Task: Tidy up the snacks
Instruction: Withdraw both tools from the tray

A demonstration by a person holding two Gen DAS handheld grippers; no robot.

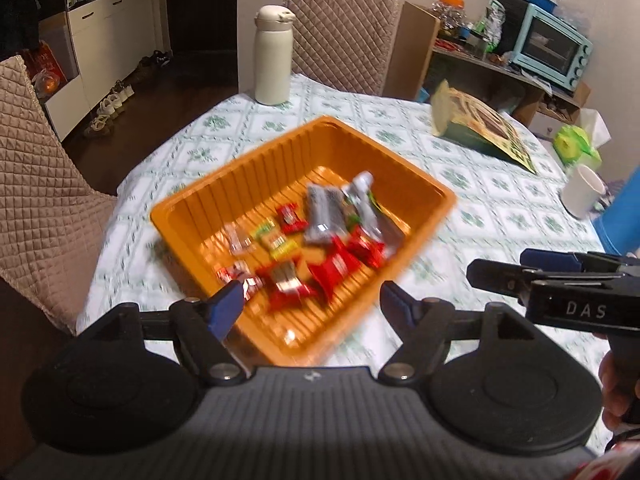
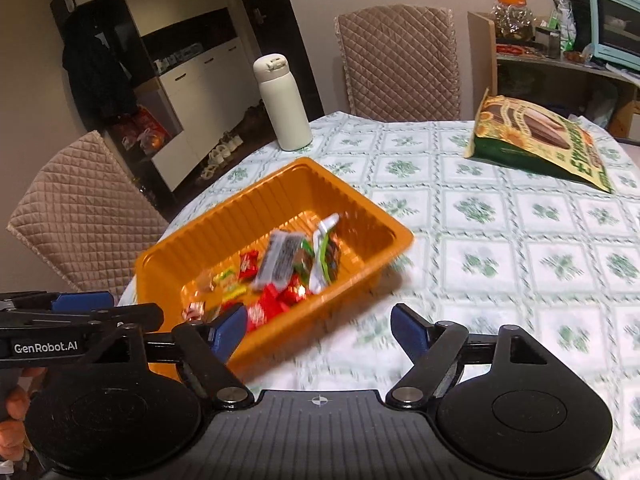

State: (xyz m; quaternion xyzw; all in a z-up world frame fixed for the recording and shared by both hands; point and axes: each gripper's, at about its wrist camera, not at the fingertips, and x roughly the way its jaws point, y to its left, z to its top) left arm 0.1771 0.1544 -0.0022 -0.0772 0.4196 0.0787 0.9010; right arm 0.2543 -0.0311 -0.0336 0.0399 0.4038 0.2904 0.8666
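An orange ribbed tray [image 1: 256, 176] [image 2: 248, 216] sits on the flowered tablecloth. It holds several wrapped snacks: red candies [image 1: 332, 272] [image 2: 272, 304], a silver-grey packet [image 1: 324, 212] [image 2: 280, 258] and a green-and-silver pouch [image 2: 324, 256]. My left gripper [image 1: 314, 300] is open above the tray's near edge, with nothing between its blue pads. My right gripper [image 2: 318, 320] is open too and holds nothing; it sits by the tray's near right corner. Each gripper shows sideways in the other's view: the right one [image 1: 500, 266] and the left one [image 2: 132, 308].
A white bottle [image 1: 272, 56] [image 2: 284, 104] stands behind the tray. A sunflower-seed bag [image 1: 480, 128] [image 2: 540, 140] lies at the far right, with a white mug [image 1: 582, 190] and a green pack [image 1: 574, 146] nearby. Quilted chairs [image 1: 340, 36] [image 2: 80, 208] ring the table.
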